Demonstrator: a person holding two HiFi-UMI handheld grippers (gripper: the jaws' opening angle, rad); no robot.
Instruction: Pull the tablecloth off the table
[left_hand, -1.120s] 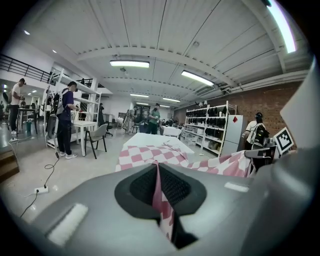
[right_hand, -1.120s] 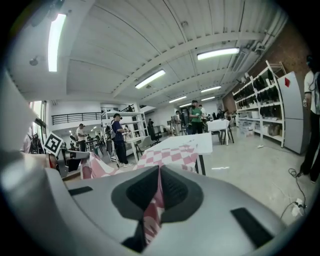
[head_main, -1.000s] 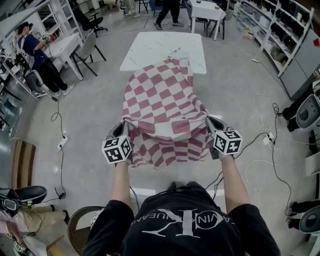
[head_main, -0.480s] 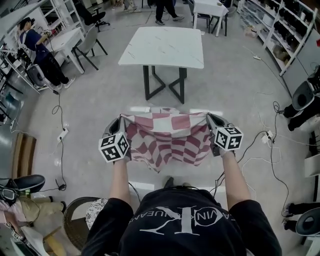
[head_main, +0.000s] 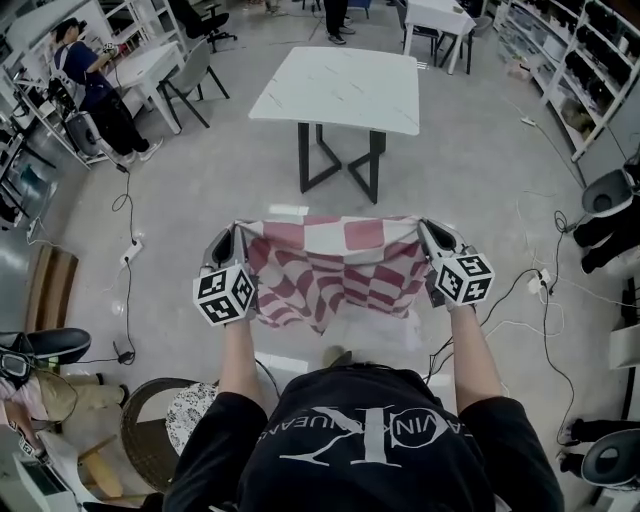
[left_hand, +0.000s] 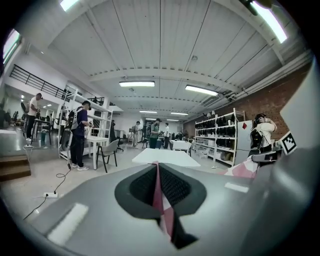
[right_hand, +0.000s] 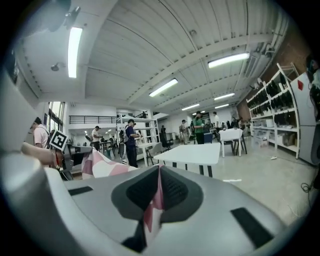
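Left gripper (left_hand: 158, 172): its jaws are closing flat on a thin fold of the red-and-white checked tablecloth (head_main: 335, 268), which is standing edge-on between the dark ribbed pads. Right gripper (right_hand: 159, 174): its jaws are likewise clamping a fold of the same cloth, with a strip of it trailing down behind the pads.

Seen from the head view, the two grippers are being held level and well apart, one at each top corner of the cloth. The upper hem is running nearly straight between them, and the rest is hanging below in loose, wavy folds. A bare forearm is reaching out behind each gripper from the person in a black T-shirt.

The tablecloth is hanging entirely in the air above the grey floor (head_main: 190, 225), touching nothing but the jaws. The white counter (head_main: 340, 85) on its dark crossed legs is standing well apart, beyond the cloth, with its near edge facing the grippers.

Further out, a grey chair (head_main: 192, 78) is standing beyond the counter's left edge, a person (head_main: 92, 85) is working at white shelving, and cables (head_main: 125, 215) are trailing across the floor.
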